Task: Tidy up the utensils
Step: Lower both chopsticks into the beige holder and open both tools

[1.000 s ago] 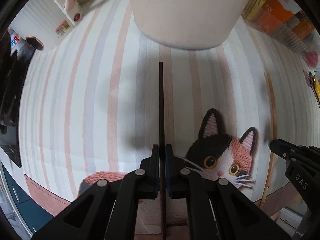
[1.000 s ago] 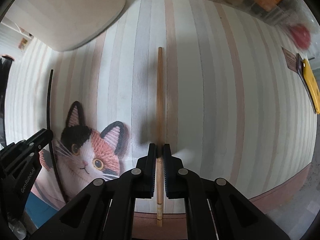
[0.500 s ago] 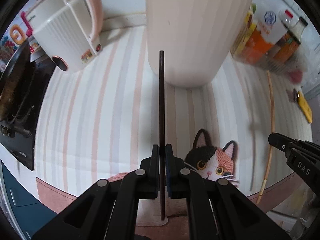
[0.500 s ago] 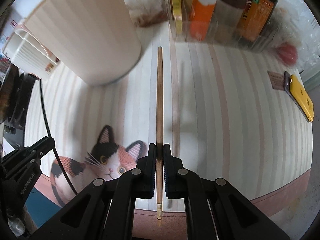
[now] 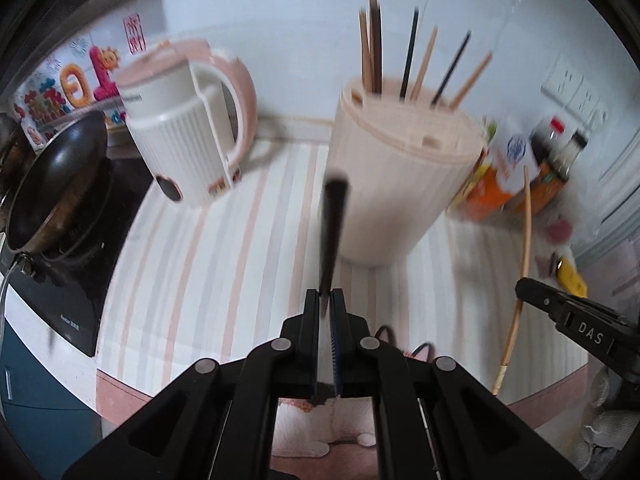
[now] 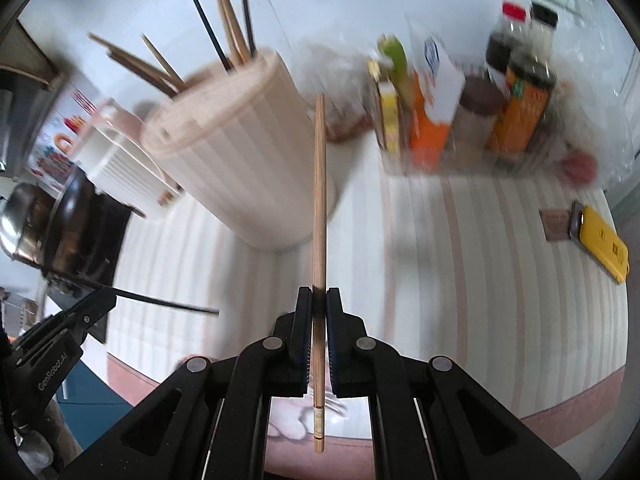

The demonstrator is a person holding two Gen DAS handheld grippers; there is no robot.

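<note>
**Tools aloft with one chopstick each before the holder**

Left tool [image 5: 325, 300] clamped on a black chopstick [image 5: 332, 236], blurred, raised above the striped surface [image 5: 208, 264] and pointing toward the cream ribbed holder [image 5: 404, 184]. Right tool [image 6: 318, 300] clamped on a wooden chopstick [image 6: 319, 192], shaft running straight ahead from between the jaws, its tip in front of the holder's wall, butt end sticking out behind the fingers. Already standing in the holder's top slots: several wooden and black chopsticks [image 5: 374, 36], leaning apart. Just left of the holder, a white and pink kettle [image 5: 188, 128]; farther left, a dark pan [image 5: 52, 176] on a black cooktop [image 5: 68, 296]. To the holder's right, a cluster of bottles and jars [image 6: 480, 108] near the wall, and a yellow object [image 6: 600, 240] lying on the surface. Seen from the left wrist, right tool at the frame's right edge, wooden chopstick angled upward beside the holder.
</note>
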